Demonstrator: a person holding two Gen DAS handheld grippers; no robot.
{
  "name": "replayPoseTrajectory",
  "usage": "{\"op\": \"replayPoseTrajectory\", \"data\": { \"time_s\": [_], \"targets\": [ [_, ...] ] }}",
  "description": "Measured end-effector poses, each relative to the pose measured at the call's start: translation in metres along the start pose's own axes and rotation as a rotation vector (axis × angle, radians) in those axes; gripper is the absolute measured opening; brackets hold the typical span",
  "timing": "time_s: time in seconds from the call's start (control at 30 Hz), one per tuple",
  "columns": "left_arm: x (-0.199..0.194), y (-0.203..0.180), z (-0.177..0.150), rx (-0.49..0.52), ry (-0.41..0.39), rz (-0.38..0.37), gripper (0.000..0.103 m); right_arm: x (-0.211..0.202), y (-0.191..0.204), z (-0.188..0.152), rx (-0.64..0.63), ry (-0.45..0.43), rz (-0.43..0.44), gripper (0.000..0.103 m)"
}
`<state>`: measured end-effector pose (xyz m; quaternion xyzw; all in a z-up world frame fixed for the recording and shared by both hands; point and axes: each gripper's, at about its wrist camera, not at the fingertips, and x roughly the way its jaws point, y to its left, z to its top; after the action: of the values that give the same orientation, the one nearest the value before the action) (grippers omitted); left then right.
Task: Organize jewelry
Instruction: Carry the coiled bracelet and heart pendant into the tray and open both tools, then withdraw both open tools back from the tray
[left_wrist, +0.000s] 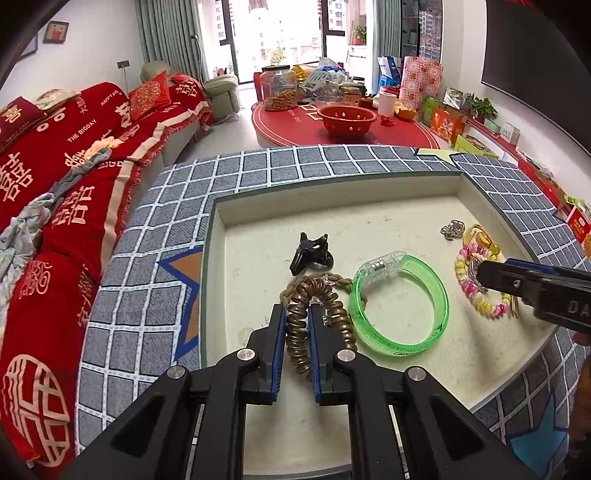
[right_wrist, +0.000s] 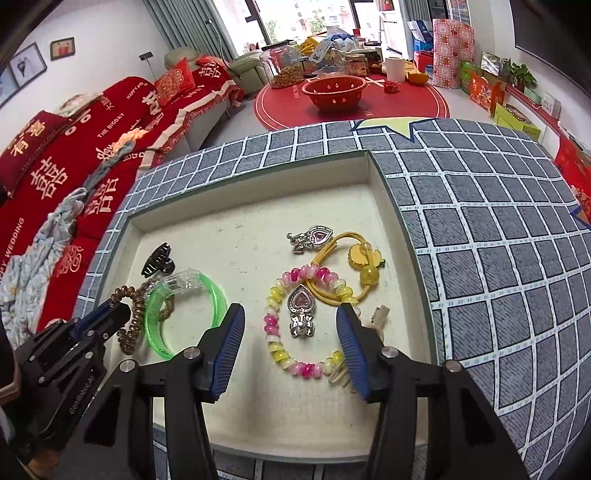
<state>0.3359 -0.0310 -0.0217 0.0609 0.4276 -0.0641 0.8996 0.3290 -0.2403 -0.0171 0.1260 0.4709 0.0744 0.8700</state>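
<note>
Left gripper (left_wrist: 298, 325) pinches the bronze spiral hair tie (left_wrist: 295, 332) lengthwise; right gripper (right_wrist: 290, 347), jaws spread, straddles the pink-yellow beaded bracelet (right_wrist: 275, 354).

The surface (right_wrist: 498, 229) wears a grey cloth checked in white, with star patches. A shallow tray (right_wrist: 391, 206) lies directly on it, its floor cream. On that floor: a black clip (right_wrist: 158, 263) at 10 o'clock, a green bangle (right_wrist: 184, 314) and bronze coil (left_wrist: 317, 325) at 8, a bead bracelet (right_wrist: 306, 325) at centre, a yellow cord (right_wrist: 343, 266) and silver charm (right_wrist: 312, 238) at 1.
</note>
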Motion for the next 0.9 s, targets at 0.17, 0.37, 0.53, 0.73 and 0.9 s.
{"op": "replayPoseTrajectory", "data": {
  "time_s": [0.17, 0.37, 0.53, 0.73, 0.9],
  "targets": [
    [-0.008, -0.002, 0.001, 0.015, -0.030, 0.006, 0.025, -0.012, -0.004, -0.001, 0.029, -0.025, 0.010, 0.056],
    [-0.019, -0.001, 0.006, 0.006, -0.073, 0.042, 0.103, -0.026, -0.009, 0.003, 0.044, -0.051, 0.003, 0.058],
    [-0.030, 0.001, 0.009, -0.007, -0.112, 0.037, 0.103, -0.030, -0.010, 0.003, 0.045, -0.047, 0.000, 0.059],
    [-0.038, 0.004, 0.004, -0.007, -0.105, 0.050, 0.103, -0.034, -0.004, -0.004, 0.020, -0.035, -0.004, 0.084],
    [-0.047, 0.007, -0.006, -0.020, -0.091, 0.049, 0.103, -0.042, 0.006, -0.016, -0.015, -0.068, -0.024, 0.103]
  ]
}}
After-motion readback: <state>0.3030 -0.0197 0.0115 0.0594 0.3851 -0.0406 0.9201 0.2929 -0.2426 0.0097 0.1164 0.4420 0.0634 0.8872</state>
